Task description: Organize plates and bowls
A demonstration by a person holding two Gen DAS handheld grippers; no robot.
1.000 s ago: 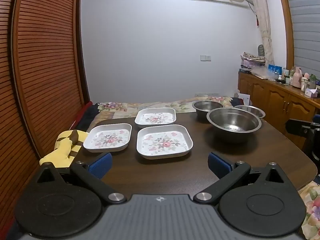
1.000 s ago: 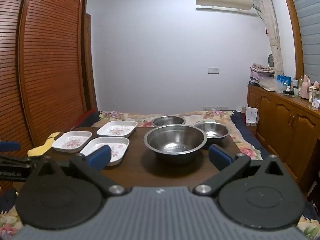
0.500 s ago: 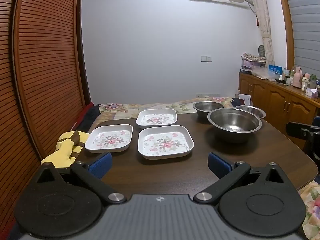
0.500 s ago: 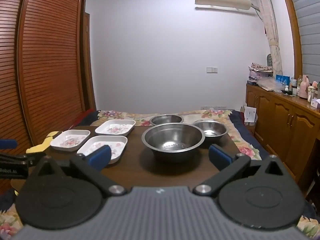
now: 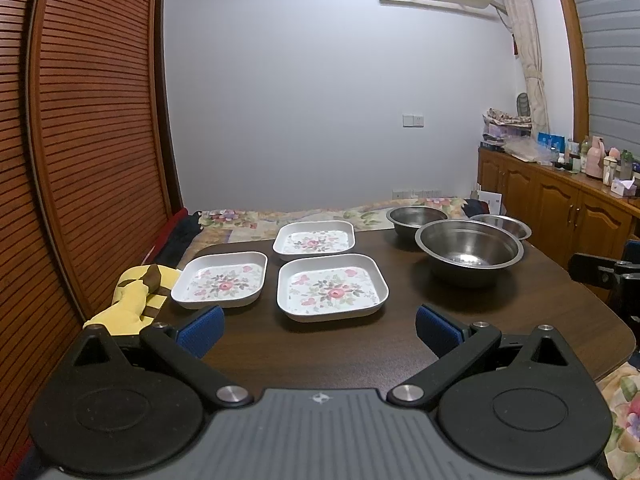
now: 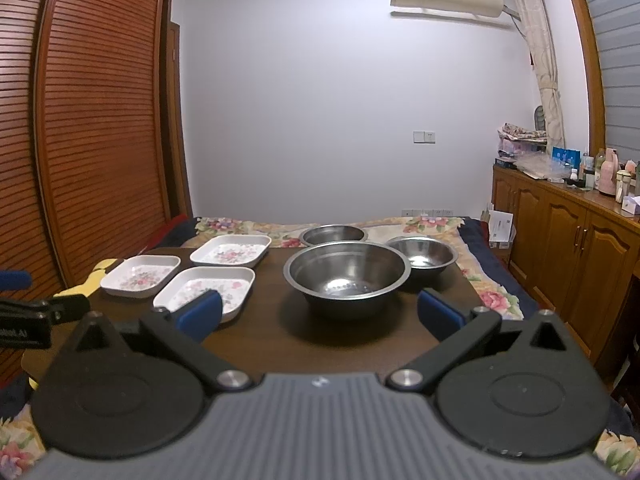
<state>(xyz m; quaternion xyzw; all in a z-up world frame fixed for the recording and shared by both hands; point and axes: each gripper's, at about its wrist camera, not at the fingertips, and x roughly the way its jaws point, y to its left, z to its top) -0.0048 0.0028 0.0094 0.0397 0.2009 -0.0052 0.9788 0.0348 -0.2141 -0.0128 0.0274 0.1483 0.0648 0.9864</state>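
Note:
Three white square floral plates lie on the dark wooden table [image 5: 312,352]: a near one [image 5: 333,287], a left one [image 5: 221,279], a far one [image 5: 315,239]. Three steel bowls stand to the right: a large one [image 5: 469,250] in front, two smaller ones [image 5: 416,218] [image 5: 504,225] behind. My left gripper [image 5: 318,330] is open and empty, just short of the near plate. My right gripper [image 6: 318,314] is open and empty, just short of the large bowl [image 6: 347,276]. The plates also show at the left of the right wrist view [image 6: 206,290].
A yellow and brown cloth [image 5: 134,300] hangs at the table's left edge. A slatted wooden wardrobe [image 5: 80,160] stands on the left, a wooden cabinet [image 5: 560,204] with bottles on the right. A floral bedspread [image 5: 320,216] lies behind the table.
Both grippers have drifted slightly; the plates and bowls sit a little lower and nearer in view. Nothing on the table has moved. Both jaws stay open.

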